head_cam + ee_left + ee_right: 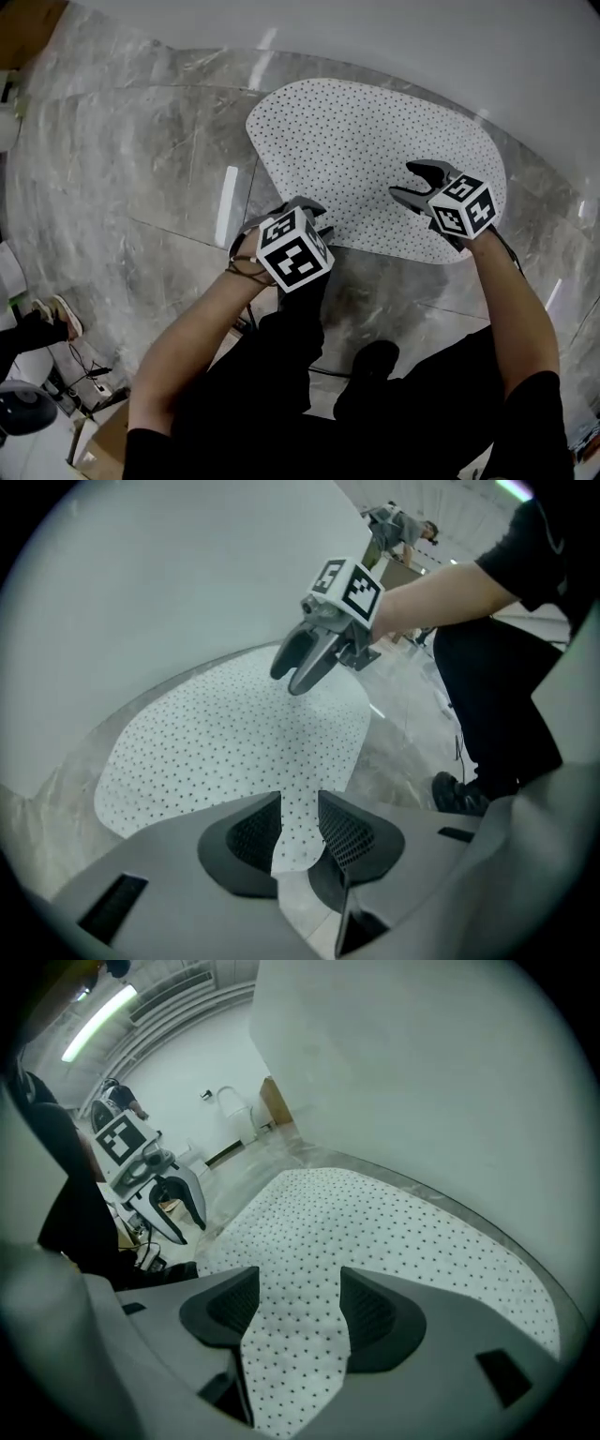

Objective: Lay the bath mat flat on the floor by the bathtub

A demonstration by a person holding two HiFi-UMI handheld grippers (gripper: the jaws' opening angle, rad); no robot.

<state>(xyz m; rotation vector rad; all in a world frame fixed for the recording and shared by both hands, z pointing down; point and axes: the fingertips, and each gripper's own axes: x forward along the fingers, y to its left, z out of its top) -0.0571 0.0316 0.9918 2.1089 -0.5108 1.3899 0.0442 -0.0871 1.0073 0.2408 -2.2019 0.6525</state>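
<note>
One white oval bath mat with small black dots (375, 159), lying flat on the grey marble floor (141, 159), right beside the white bathtub (422, 37). Two grippers over its near edge: left gripper (300, 822) spread apart, right gripper (298, 1302) spread wide, both pinching nothing.

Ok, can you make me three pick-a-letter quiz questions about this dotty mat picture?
1. Where is the mat? A flat on the floor beside the bathtub; B inside the bathtub; C rolled up.
2. What colour are its dots? A red; B dark; C yellow.
3. The right claw is: A shut on the mat; B shut on a towel; C open.
Answers: A, it lies spread on the floor by the bathtub. B, dark specks on white. C, its jaws stand apart above the mat.
</note>
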